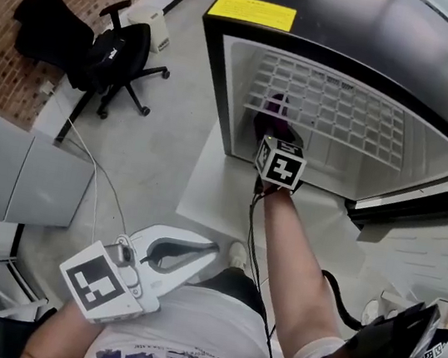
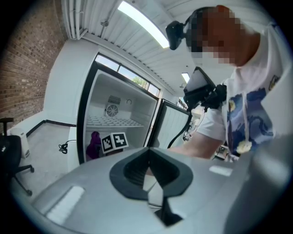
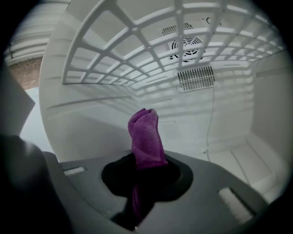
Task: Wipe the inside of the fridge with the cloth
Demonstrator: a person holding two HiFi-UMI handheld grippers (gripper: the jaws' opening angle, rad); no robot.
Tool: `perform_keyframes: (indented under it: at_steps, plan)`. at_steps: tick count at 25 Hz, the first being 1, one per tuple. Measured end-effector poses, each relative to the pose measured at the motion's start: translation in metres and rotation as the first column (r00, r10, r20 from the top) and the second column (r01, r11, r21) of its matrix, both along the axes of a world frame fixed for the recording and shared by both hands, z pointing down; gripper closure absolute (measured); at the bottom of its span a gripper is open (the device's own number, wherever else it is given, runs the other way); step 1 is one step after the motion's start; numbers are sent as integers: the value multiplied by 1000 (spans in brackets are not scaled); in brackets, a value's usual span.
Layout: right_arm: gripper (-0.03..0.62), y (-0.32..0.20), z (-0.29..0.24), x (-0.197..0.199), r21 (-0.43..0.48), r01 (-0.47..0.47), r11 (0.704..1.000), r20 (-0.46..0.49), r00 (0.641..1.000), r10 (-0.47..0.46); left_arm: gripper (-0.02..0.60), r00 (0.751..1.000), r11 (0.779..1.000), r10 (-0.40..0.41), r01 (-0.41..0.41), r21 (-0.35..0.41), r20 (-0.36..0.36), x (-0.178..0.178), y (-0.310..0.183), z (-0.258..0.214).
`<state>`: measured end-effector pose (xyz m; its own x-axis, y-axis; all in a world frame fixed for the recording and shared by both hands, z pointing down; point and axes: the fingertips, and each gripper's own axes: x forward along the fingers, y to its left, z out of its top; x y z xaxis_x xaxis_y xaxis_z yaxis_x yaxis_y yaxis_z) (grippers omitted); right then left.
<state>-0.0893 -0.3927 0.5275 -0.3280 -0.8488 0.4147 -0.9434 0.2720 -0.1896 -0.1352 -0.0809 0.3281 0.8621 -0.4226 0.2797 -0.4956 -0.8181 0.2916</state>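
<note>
The black fridge [image 1: 221, 89] stands open, white inside, with a wire shelf [image 1: 328, 106] across it. My right gripper [image 1: 271, 129] reaches in under that shelf at the left side, shut on a purple cloth [image 1: 272, 109]. In the right gripper view the cloth [image 3: 145, 137] sticks up from the right gripper [image 3: 139, 185], close to the left and back walls, but contact does not show. My left gripper [image 1: 210, 253] hangs back near my body, outside the fridge, jaws together and holding nothing. From the left gripper [image 2: 149, 176] I see the fridge [image 2: 87, 119] and the cloth [image 2: 94, 144].
The fridge door [image 1: 417, 238] stands open at the right. A fan grille [image 3: 190, 48] sits in the back wall above the shelf [image 3: 137, 45]. A black office chair [image 1: 113, 55], a white box [image 1: 151, 27] and a cable [image 1: 100, 188] lie on the floor to the left.
</note>
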Motion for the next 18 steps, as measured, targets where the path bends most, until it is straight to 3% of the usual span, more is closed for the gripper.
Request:
perform_keyframes:
  at_steps: [9,18]
  plan:
    - [540,3,7,92,-13,-155,988,-62,986,154,575,997,997,75,-75,-8,-11,27,-7,1]
    - [540,24,7,193,-9,-323,946,-151,936,318,575,977,977,212,-212,-14,-33,70,-7,5]
